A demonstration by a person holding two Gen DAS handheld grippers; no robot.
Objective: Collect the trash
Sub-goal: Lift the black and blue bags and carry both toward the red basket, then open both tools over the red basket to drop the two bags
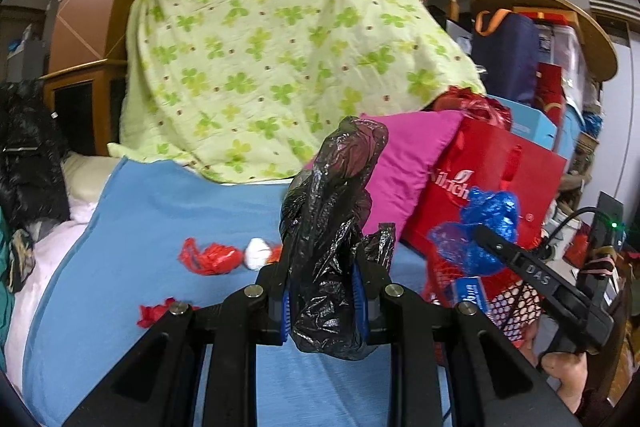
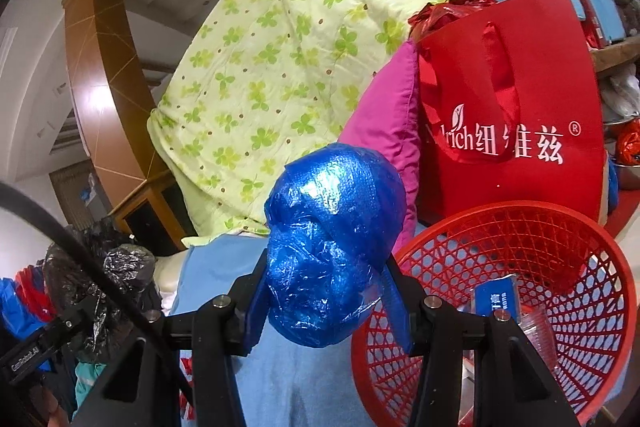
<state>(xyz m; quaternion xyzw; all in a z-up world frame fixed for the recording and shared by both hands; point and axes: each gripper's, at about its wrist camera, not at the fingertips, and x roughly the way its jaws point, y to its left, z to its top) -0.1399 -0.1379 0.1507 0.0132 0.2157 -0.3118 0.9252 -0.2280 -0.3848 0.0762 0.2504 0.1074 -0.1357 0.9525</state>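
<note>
The left gripper (image 1: 325, 287) is clamping a crumpled black plastic bag (image 1: 334, 223) between its blue-padded fingers (image 1: 357, 291), and the bag is standing up from the jaws and bulging out below them. Ahead of this gripper and to its left, a red plastic scrap (image 1: 210, 257) and a white crumpled wad (image 1: 257, 253) are lying close together on the blue cloth (image 1: 160, 227), and a smaller red scrap (image 1: 154, 313) is lying nearer the gripper's left finger linkage. Further ahead, a green clover-print blanket (image 1: 272, 55) is draping over a bulky heap, with a pink pillow (image 1: 404, 155) leaning to its right against a red tote bag (image 1: 492, 179). To the right of the left gripper, the right gripper (image 2: 326, 291) is closing on a crumpled blue plastic bag (image 2: 332, 239), which is filling the gap between its fingers and swelling out above them. Just to the right of that gripper and slightly below it, a red mesh basket (image 2: 532, 227) is sitting with its open mouth facing the camera; a blue packet (image 2: 496, 299) and some clear plastic are lying inside it. The red tote bag is standing directly behind the basket.
</note>
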